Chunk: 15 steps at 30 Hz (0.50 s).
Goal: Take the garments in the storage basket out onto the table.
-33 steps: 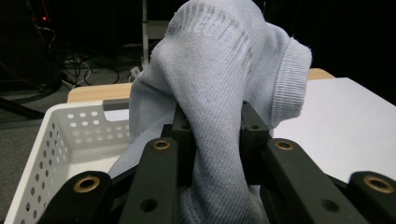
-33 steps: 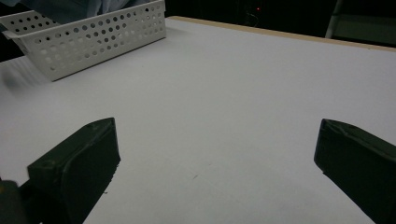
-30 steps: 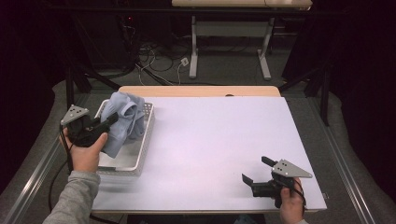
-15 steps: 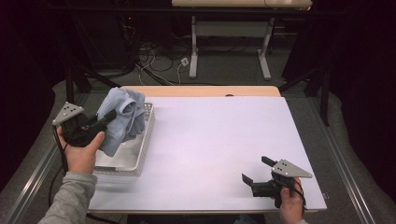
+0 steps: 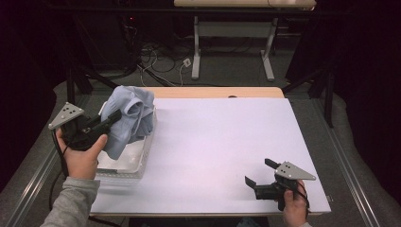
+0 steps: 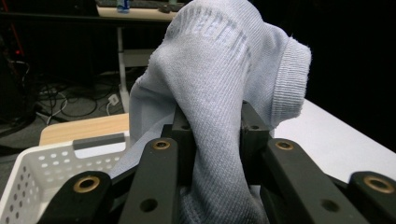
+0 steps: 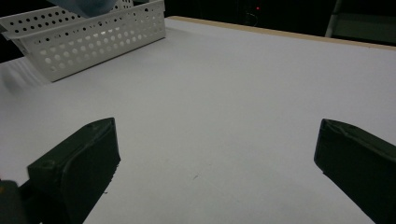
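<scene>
Cloth (image 5: 126, 118), pale blue and pinched tight in the left gripper (image 5: 109, 119), has risen higher above the white basket (image 5: 142, 158) at the table's left, so the lift-out looks underway. Right gripper (image 5: 257, 173) rests near right, jaws spread wide and empty.

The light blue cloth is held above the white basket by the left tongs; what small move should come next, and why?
Probably carry the light blue cloth sideways over the bare white table. The left tongs are shut on it, but its lower end hangs near the white basket. The right tongs wait open above the table.
</scene>
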Each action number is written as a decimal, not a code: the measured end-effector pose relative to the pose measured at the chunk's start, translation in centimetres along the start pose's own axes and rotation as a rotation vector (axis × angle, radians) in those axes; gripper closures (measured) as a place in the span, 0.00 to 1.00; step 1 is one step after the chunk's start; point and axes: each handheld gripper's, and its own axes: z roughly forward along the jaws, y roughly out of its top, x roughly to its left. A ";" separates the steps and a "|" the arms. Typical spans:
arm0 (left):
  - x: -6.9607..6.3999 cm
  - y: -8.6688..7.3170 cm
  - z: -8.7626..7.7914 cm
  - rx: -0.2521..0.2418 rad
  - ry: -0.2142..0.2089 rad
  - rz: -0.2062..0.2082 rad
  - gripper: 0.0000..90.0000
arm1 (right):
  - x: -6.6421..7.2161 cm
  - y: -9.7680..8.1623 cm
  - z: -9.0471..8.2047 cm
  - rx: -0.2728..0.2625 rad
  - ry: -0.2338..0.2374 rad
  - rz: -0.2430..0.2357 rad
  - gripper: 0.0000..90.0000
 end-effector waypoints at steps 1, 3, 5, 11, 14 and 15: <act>0.0 0.0 0.0 0.000 0.000 0.000 0.82 | 0.0 0.0 0.0 0.000 0.000 0.000 0.00; -0.4 0.2 -0.1 -0.005 -0.007 0.010 0.82 | 0.0 0.0 0.0 0.000 -0.002 0.001 0.00; -0.9 0.4 -0.2 -0.010 -0.021 0.013 0.82 | 0.0 0.0 0.0 0.001 0.001 0.002 0.00; -1.8 0.6 -0.3 -0.025 -0.047 0.009 0.82 | 0.0 0.0 0.0 0.000 0.000 0.001 0.00; -2.4 0.7 -0.4 -0.026 -0.062 0.016 0.82 | 0.0 0.0 0.0 0.000 -0.001 0.000 0.00; -2.6 0.7 -0.3 -0.027 -0.068 0.020 0.82 | 0.0 0.0 0.0 0.001 -0.002 0.000 0.00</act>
